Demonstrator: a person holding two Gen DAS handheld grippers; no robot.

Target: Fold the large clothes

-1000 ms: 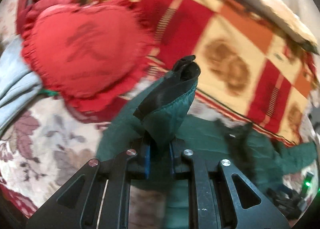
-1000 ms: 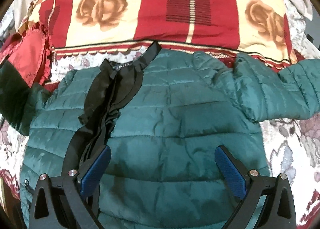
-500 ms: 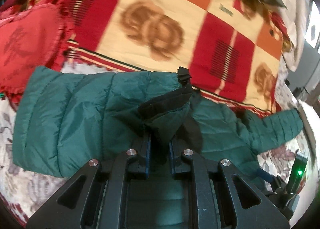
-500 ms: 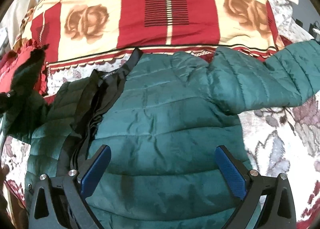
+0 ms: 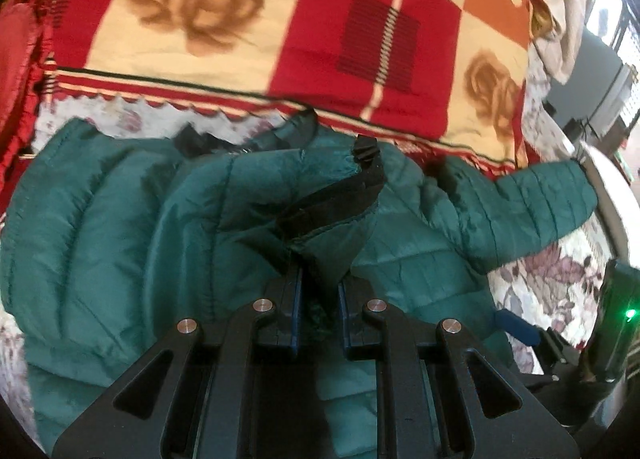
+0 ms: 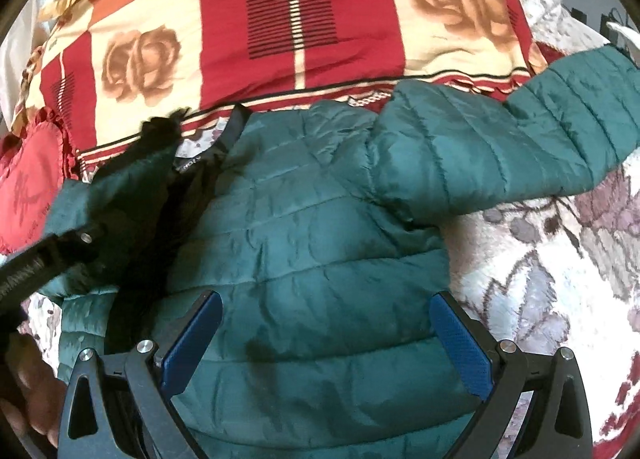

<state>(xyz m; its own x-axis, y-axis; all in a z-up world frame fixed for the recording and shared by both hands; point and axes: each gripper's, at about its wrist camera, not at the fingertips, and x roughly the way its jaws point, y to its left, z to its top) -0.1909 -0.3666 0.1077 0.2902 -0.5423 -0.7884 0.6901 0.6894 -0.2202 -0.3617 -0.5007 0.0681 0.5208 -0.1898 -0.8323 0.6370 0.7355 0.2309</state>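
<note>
Left claw (image 5: 318,295) is clamped tight, blue pads squeezed together on a pinch of cloth, nose angled steeply downward. From the right wrist view its black frame pokes in at the left edge. Right claw (image 6: 326,335) hangs with its blue pads spread wide apart, gripping nothing, also tipped downward. A bare hand (image 6: 28,391) shows at the lower left corner.

We see soft, fairly bright indoor light, daylight glare top right in left view, motion blur, heavy fisheye vignetting at corners.
</note>
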